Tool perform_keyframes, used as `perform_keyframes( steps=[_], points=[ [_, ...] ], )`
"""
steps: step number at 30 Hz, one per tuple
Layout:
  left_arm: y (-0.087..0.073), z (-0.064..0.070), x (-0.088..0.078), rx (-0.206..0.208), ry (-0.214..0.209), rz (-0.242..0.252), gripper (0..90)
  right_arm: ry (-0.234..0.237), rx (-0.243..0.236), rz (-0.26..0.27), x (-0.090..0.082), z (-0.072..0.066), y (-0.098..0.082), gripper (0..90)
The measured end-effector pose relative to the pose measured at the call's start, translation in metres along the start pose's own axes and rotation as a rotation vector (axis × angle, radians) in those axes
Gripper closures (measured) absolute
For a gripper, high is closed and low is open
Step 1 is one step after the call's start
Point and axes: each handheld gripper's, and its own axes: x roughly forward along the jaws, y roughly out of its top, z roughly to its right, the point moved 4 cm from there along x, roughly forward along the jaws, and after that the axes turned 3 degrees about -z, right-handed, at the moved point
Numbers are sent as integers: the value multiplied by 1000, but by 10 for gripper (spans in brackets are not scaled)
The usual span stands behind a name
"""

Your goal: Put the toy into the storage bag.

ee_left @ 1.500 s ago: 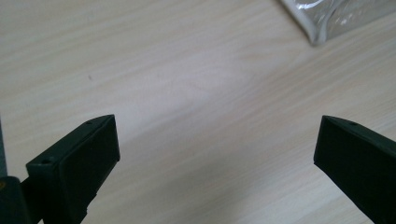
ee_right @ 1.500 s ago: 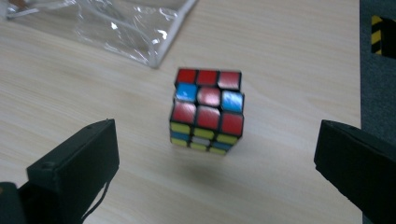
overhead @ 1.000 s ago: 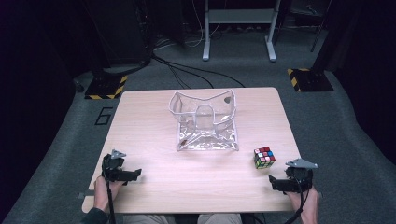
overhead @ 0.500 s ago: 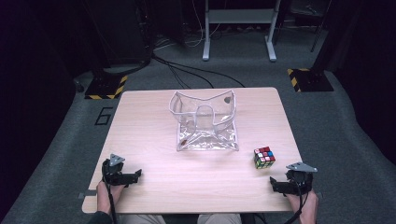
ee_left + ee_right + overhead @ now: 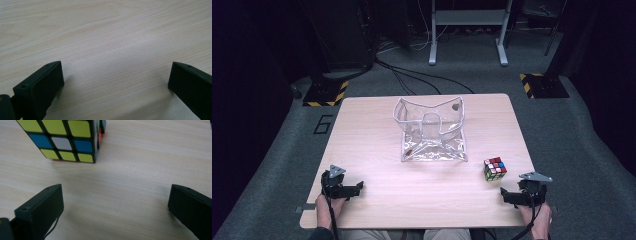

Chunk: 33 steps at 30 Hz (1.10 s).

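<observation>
A colourful puzzle cube (image 5: pixel 495 168) (image 5: pixel 65 139) stands on the wooden table (image 5: pixel 427 195) near its right edge. A clear plastic bag (image 5: pixel 431 129) with a white rim sits open in the table's middle. My right gripper (image 5: pixel 507 196) (image 5: pixel 116 207) rests low at the front right corner, just short of the cube, open with bare wood between its jaws. At the front left my left gripper (image 5: pixel 354 188) (image 5: pixel 116 85) also stands open over bare wood, holding nothing.
Grey carpet surrounds the table. Behind it stand a white metal frame (image 5: pixel 467 30), black cables (image 5: pixel 412 75) on the floor, and two yellow-and-black striped floor plates (image 5: pixel 326 92) (image 5: pixel 543 85). A wide stretch of wood lies between the grippers.
Both grippers have drawn slightly back toward the table's front edge. The cube and the bag have not moved.
</observation>
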Motion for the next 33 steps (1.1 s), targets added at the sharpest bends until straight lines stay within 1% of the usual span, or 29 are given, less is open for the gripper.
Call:
perform_keyframes(
  steps=[2,3,5,9,10,12,19,24,25,26,27,28,30,33],
  points=[
    [0,0,0,1,-1,0,1,-6,-4,3,-2,-2,4,0],
    [0,0,0,0,0,0,1,0,-5,11,-4,-4,7,0],
    [0,0,0,1,0,0,1,-5,-19,15,-6,-8,13,0],
    [0,0,0,-1,1,0,2,7,-34,16,-11,-14,21,0],
    [0,0,0,-1,2,1,2,10,-44,14,-13,-19,26,0],
    [0,0,0,0,1,1,2,9,-49,18,-14,-20,27,0],
    [0,0,0,-2,4,0,2,16,-71,24,-18,-32,44,0],
    [0,-1,0,-2,8,0,1,18,-84,10,-14,-39,52,0],
    [0,-1,0,-2,8,0,2,19,-73,-3,-11,-41,53,0],
    [0,-1,0,-2,7,0,2,19,-73,-3,-11,-41,53,0],
    [0,-1,0,-2,8,0,1,21,-84,-1,-9,-40,54,0],
    [0,-1,0,-2,8,0,2,17,-72,-11,-6,-41,55,0],
    [0,-1,0,-4,9,-1,2,18,-67,-21,-2,-41,57,0],
    [0,-1,0,-4,9,-1,2,28,-52,-24,6,-42,60,0]
  ],
)
